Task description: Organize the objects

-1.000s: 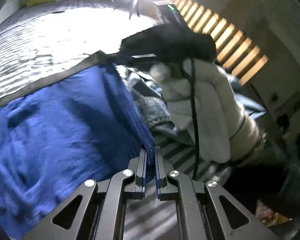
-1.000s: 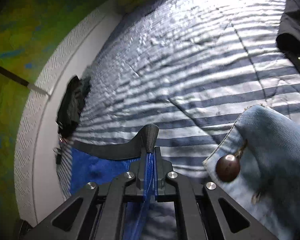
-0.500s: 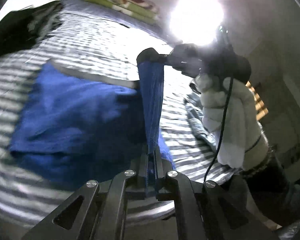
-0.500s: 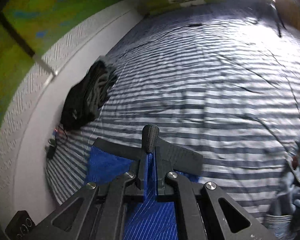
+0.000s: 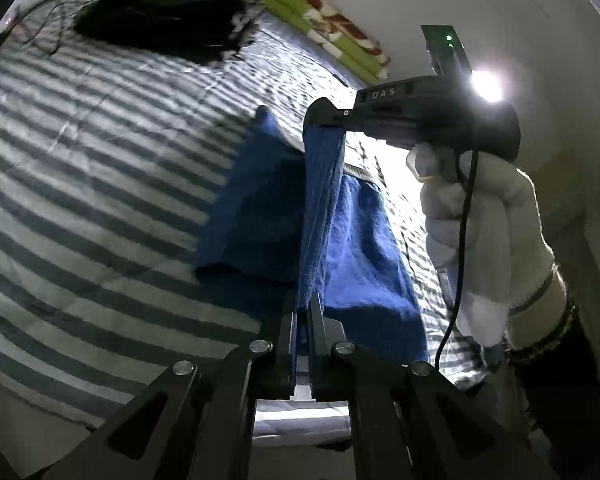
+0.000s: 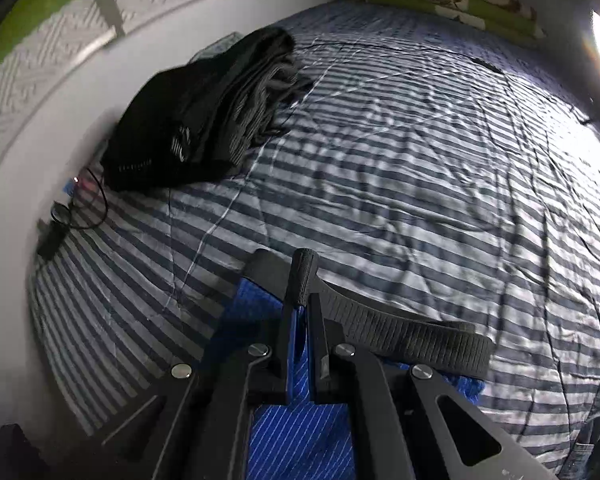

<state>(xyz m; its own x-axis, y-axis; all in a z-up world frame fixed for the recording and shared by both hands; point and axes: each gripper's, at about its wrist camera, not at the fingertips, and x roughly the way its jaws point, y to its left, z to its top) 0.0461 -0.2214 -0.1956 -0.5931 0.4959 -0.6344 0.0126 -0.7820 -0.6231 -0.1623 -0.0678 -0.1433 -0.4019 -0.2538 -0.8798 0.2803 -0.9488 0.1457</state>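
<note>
A blue garment [image 5: 352, 248] with a dark grey waistband [image 6: 404, 332] hangs stretched between my two grippers above the striped bed [image 5: 92, 152]. My left gripper [image 5: 303, 312] is shut on its lower edge. My right gripper [image 6: 302, 312] is shut on the waistband end; in the left wrist view it [image 5: 324, 116] holds the cloth up, in a white-gloved hand [image 5: 480, 232]. Part of the garment droops onto the bed.
A pile of black clothes [image 6: 204, 112] lies by the white wall [image 6: 28, 184]; it also shows in the left wrist view [image 5: 164, 12]. A folded green patterned blanket [image 5: 332, 28] lies at the head. Cables and a small device [image 6: 60, 216] sit by the wall.
Both grippers have lifted the blue garment off the bed and swung left toward the wall. The denim garment has left both views. The black pile looks nearer.
</note>
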